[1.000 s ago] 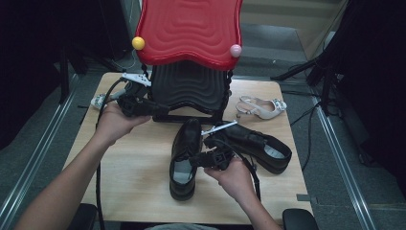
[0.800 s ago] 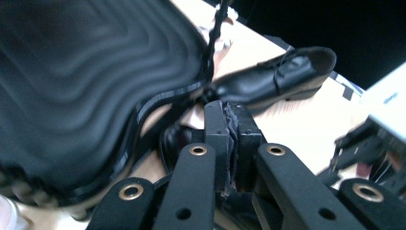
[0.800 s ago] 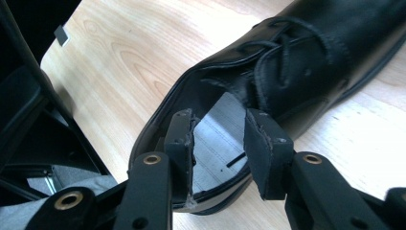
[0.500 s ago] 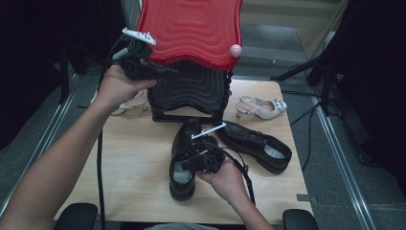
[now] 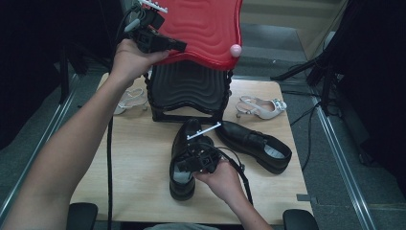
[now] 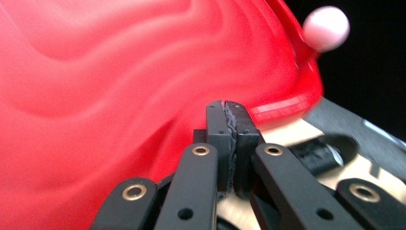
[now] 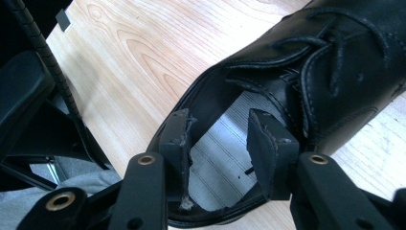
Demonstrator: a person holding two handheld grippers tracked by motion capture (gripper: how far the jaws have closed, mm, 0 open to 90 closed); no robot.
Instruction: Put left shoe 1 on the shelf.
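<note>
Left gripper [image 5: 179, 46], jaws closed empty, could knock the wavy red plastic shelf [image 5: 206, 28] beside it; right gripper [image 7: 220, 139] gapes half-open inside the black leather lace-up shoe [image 7: 306, 67], gripping nothing.

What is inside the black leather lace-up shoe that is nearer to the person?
Inside the black leather lace-up shoe the right gripper has both jaws, apart, over a grey striped insole. The toe end is covered by the laced upper.

Ahead of the left tongs [image 6: 225, 108], the red shelf [image 6: 119, 86] is blurred and cut off at the top edge. The black shoe [image 7: 306, 72] beyond the right tongs [image 7: 222, 129] loses its toe past the edge.
</note>
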